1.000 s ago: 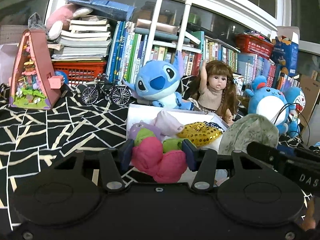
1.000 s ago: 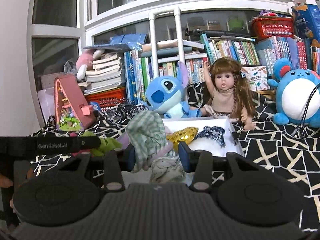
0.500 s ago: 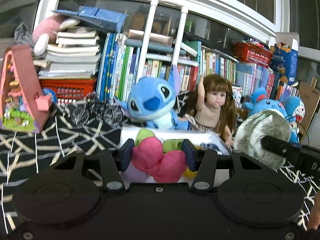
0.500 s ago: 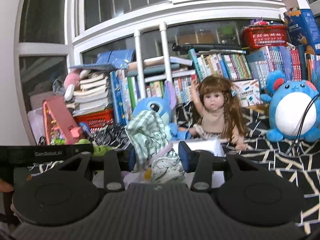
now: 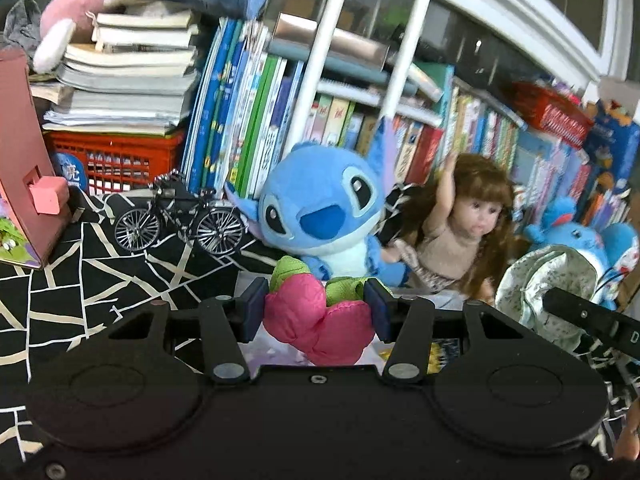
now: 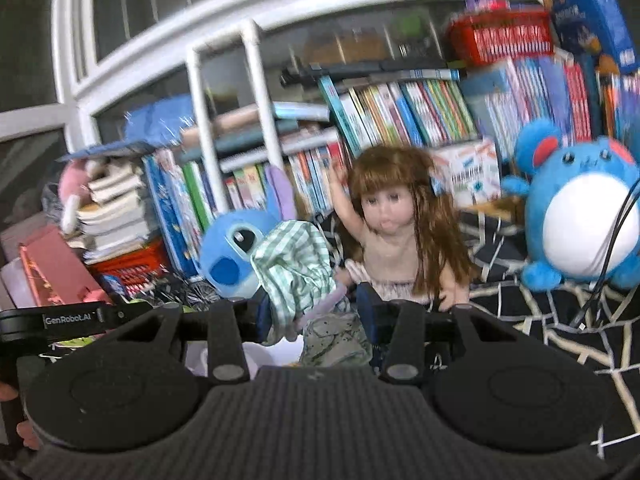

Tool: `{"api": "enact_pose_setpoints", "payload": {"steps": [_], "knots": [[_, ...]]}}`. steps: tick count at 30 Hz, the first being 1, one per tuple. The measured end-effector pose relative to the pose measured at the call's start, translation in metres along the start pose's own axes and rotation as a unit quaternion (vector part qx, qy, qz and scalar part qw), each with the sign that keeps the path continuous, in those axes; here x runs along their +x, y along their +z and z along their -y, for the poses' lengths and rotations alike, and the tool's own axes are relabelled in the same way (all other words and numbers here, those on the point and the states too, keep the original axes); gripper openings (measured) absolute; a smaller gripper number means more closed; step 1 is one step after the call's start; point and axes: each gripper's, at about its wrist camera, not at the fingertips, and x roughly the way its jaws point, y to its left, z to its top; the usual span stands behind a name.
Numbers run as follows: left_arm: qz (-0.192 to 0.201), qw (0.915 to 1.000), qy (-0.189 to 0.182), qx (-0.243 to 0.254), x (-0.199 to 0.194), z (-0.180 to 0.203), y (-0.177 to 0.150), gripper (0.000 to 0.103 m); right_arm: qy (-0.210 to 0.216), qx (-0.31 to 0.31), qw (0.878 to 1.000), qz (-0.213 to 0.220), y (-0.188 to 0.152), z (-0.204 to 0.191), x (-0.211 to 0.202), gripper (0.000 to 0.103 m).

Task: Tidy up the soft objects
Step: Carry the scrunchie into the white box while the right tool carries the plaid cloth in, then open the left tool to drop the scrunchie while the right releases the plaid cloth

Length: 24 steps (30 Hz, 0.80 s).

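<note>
My left gripper (image 5: pixel 316 312) is shut on a pink and green soft toy (image 5: pixel 316 322) and holds it above a white box, of which only a sliver (image 5: pixel 416 300) shows behind the fingers. My right gripper (image 6: pixel 314 316) is shut on a green checked and floral cloth bundle (image 6: pixel 298 272), held up in front of the doll. The bundle also shows at the right of the left wrist view (image 5: pixel 548 284).
A blue Stitch plush (image 5: pixel 324 216) and a long-haired doll (image 6: pixel 396 224) sit behind the box, against shelves of books. A model bicycle (image 5: pixel 180 220) and a pink toy house (image 5: pixel 24 172) stand at left. A round blue plush (image 6: pixel 580 216) sits at right on the black patterned cloth (image 5: pixel 80 272).
Both grippers have risen and moved forward with their loads. The box and its contents have dropped almost out of sight below the fingers, and the Stitch plush and doll look closer.
</note>
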Motion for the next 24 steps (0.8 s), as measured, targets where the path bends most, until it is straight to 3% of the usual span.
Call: {"api": "enact_pose_setpoints", "payload": {"steps": [10,19,24], "knots": [[-0.029,0.9973,0.064,0.018,0.07,0.006,-0.009,0.051,-0.025,0.021,0.997,-0.07,-0.012,-0.003,0.078,0.048],[-0.063,0.9956,0.069,0.013,0.086,-0.001,-0.019,0.051,-0.056,-0.001,0.991,-0.122,-0.033,-0.003,0.121,0.047],[-0.063,0.995,0.074,0.021,0.09,0.001,-0.027,0.053,-0.054,0.014,0.989,-0.138,-0.04,0.004,0.13,0.046]]}}
